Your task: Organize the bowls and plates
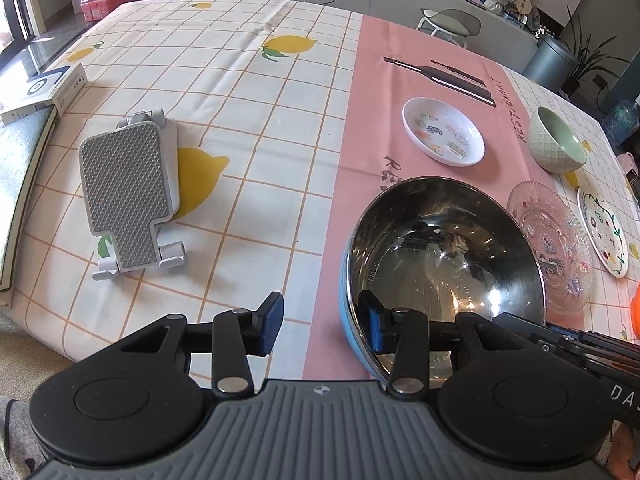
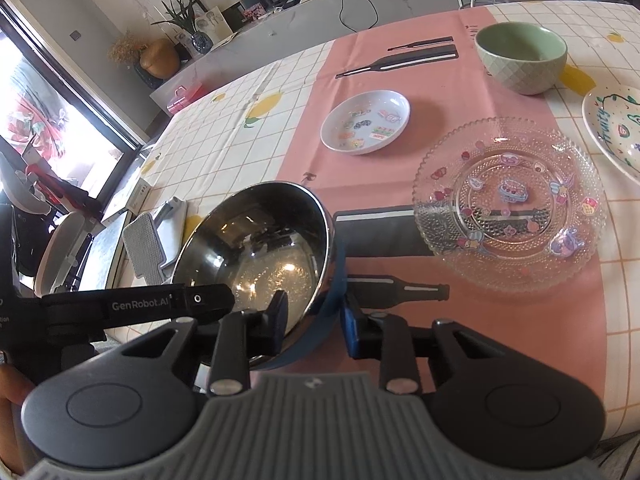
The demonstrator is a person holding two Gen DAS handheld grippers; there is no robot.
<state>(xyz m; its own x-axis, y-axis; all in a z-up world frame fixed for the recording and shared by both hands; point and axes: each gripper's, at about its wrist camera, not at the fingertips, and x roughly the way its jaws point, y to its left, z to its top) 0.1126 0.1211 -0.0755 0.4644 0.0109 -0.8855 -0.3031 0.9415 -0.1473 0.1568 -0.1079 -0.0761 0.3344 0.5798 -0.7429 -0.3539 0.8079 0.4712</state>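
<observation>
A steel bowl with a blue outside [image 1: 444, 256] [image 2: 260, 248] sits tilted near the table's front edge. My left gripper [image 1: 322, 322] is open, its right finger inside the bowl's near rim, its left finger outside and apart from the wall. My right gripper [image 2: 314, 322] straddles the bowl's right rim, one finger inside and one outside; the jaws stand partly apart, not visibly clamped. A small white sticker plate [image 1: 443, 131] [image 2: 366, 121], a green bowl [image 1: 557, 139] [image 2: 521, 57], a clear glass plate [image 1: 550, 240] [image 2: 508, 202] and a white painted plate [image 1: 604, 230] [image 2: 614, 128] lie beyond.
A grey phone stand [image 1: 130, 192] [image 2: 144, 244] lies on the lemon-print cloth to the left. A white box [image 1: 42, 94] and a tablet-like slab [image 1: 20, 184] sit at the table's left edge. A pink mat [image 1: 400, 80] covers the middle.
</observation>
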